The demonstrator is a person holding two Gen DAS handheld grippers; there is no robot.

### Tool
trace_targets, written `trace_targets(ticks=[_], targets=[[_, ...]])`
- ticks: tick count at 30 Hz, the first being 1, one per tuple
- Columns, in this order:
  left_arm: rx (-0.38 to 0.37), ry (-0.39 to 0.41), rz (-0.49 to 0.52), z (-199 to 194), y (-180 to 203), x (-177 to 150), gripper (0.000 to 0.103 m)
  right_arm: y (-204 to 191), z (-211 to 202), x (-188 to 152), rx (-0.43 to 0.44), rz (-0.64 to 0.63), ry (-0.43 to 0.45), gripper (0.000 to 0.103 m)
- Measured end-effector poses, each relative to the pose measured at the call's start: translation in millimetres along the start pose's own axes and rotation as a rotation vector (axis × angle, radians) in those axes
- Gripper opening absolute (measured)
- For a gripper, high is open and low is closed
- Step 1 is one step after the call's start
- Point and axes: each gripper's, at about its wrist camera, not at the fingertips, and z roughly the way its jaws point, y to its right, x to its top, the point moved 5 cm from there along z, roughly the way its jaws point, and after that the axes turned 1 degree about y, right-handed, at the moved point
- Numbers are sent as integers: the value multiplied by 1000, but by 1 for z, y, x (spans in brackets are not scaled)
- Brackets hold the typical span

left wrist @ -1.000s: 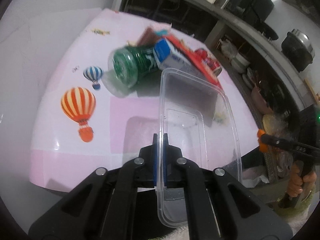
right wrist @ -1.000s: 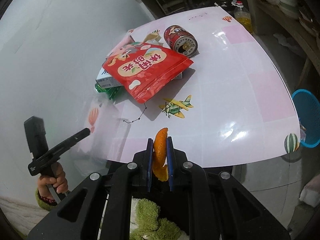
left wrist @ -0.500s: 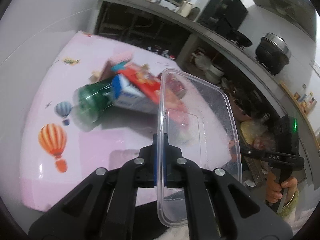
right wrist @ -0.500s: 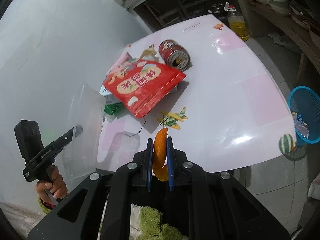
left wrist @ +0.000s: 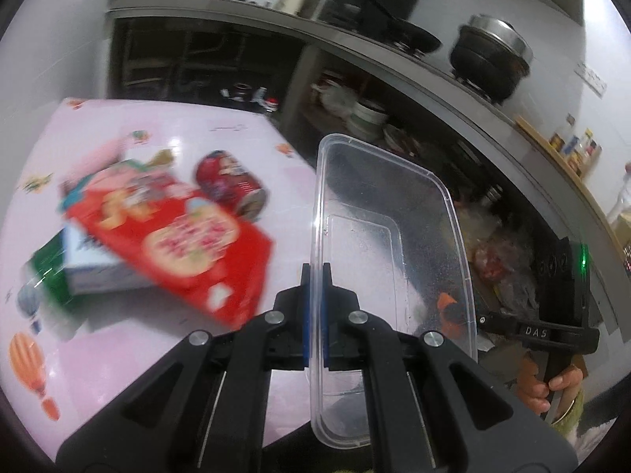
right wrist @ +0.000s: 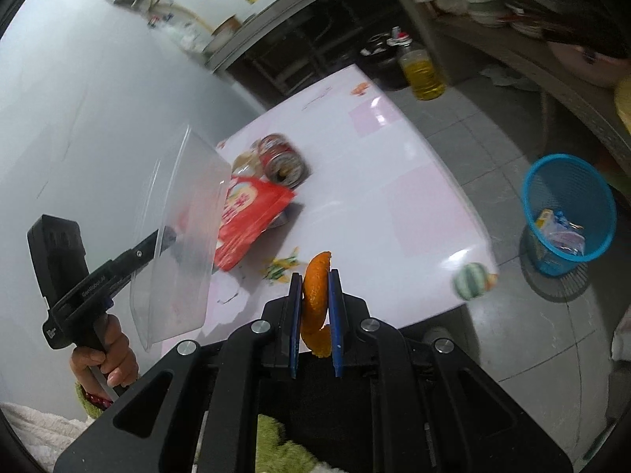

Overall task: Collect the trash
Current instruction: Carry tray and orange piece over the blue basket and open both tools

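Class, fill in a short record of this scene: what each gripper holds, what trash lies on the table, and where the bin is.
left gripper: shut on clear plastic container
right gripper: shut on orange peel
on table: red snack bag, red can, blue-white carton, green bottle
blue bin: on floor beside table, some litter inside

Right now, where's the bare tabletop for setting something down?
Free: the tabletop from the red can out to its right edge, nearest the blue basket; also the near strip beside the balloon print. Crowded: the back-left, where the red snack bag, carton and green bottle pile beside the can.
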Motion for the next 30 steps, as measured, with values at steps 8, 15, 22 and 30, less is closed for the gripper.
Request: trace_targets(ticks=[8,15,22,30], targets=[[-81,-98,90,77,65,28,3,72,-37,4,-78,147,105,13],[-133,-253,168,168,125,40,3,166,-75,3,-217,330,218,13],[-130,-487,187,279,166,20,3,251,-65,-4,-248,515,229,13],[-107,-596,192,374,201,11,3,340,-16,11,-270,655,208,13]])
